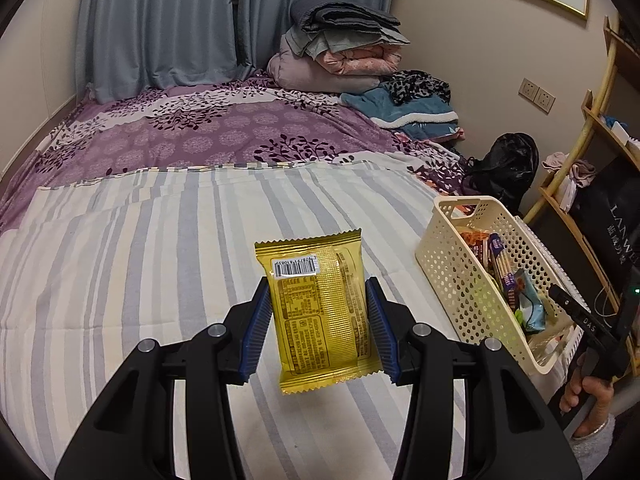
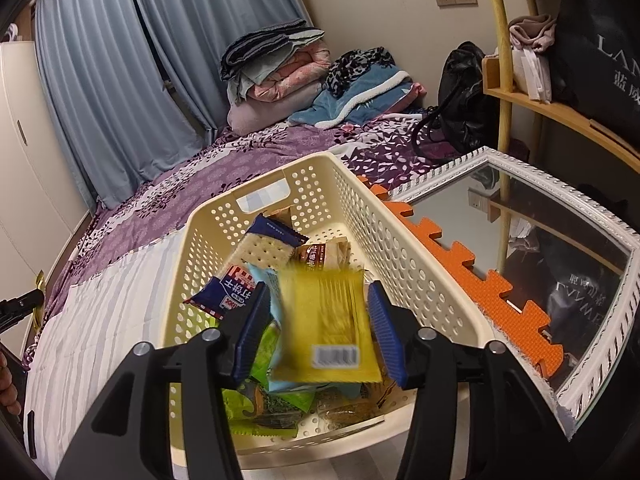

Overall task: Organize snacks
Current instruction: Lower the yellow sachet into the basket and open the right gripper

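Note:
A yellow snack packet (image 1: 316, 312) hangs above the striped bed sheet (image 1: 140, 264), barcode side towards the camera, with my left gripper (image 1: 318, 284) shut on its two long edges. To its right stands a cream perforated basket (image 1: 448, 276) holding several snack packets. In the right wrist view my right gripper (image 2: 318, 288) hovers over that basket (image 2: 400, 248), jaws open. A second yellow packet (image 2: 324, 328) is motion-blurred between its fingers, with a gap at the left pad. Below it lie a blue cracker packet (image 2: 264, 248), green ones and a brown one.
A white-framed mirror (image 2: 520, 168) and an orange foam mat (image 2: 460, 264) lie right of the basket. A black bag (image 1: 504, 164), folded blankets (image 1: 340, 48) and a wooden shelf (image 1: 592, 120) line the back and right. A hand (image 1: 588, 396) holds the right tool.

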A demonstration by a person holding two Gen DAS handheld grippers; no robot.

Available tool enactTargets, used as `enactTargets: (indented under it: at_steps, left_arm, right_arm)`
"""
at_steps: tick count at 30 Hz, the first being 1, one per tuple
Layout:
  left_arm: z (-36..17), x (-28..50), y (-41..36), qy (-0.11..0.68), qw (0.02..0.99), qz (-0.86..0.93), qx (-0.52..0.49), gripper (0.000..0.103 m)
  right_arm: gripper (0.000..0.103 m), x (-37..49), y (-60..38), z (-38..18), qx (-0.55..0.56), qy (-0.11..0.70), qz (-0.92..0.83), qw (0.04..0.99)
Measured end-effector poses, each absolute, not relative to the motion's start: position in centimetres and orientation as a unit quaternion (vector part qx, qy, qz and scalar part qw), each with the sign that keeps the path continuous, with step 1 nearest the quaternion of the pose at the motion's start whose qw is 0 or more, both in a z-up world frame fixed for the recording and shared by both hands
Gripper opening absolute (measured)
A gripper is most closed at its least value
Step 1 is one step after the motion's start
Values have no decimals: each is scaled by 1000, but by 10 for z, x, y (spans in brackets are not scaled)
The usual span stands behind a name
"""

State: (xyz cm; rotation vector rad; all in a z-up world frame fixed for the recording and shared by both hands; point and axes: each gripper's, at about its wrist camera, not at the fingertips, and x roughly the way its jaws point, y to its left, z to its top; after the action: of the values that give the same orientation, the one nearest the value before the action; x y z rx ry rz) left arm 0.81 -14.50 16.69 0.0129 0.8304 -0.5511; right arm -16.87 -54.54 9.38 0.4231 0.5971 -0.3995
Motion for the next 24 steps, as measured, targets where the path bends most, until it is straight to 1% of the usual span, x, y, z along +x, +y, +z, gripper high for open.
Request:
enactTargets:
  at_steps: [1, 11, 12, 14, 18, 24]
  left_arm:
    - [167, 7, -148, 398, 878, -266, 9, 48]
    - [168, -9, -193, 398, 864, -306, 31, 48]
    - [168, -11, -199, 398, 862, -311, 34, 48]
    - [168, -15, -213, 398, 857, -325, 40, 48]
    - [168, -29, -246, 399, 843, -357, 56, 48]
    - [166, -48, -296, 407, 813, -411, 65, 48]
  right_arm:
    - [70, -169, -546, 94, 207, 288, -195, 915]
    - [71, -183, -540, 103, 190, 257, -209, 924]
    - [71, -185, -538, 104, 185, 253, -213, 925]
    - [78, -188, -537, 108, 179, 243, -219, 928]
    - [78, -192, -535, 112, 170, 229, -225, 932]
    - [79, -200, -542, 113, 184, 222, -225, 931]
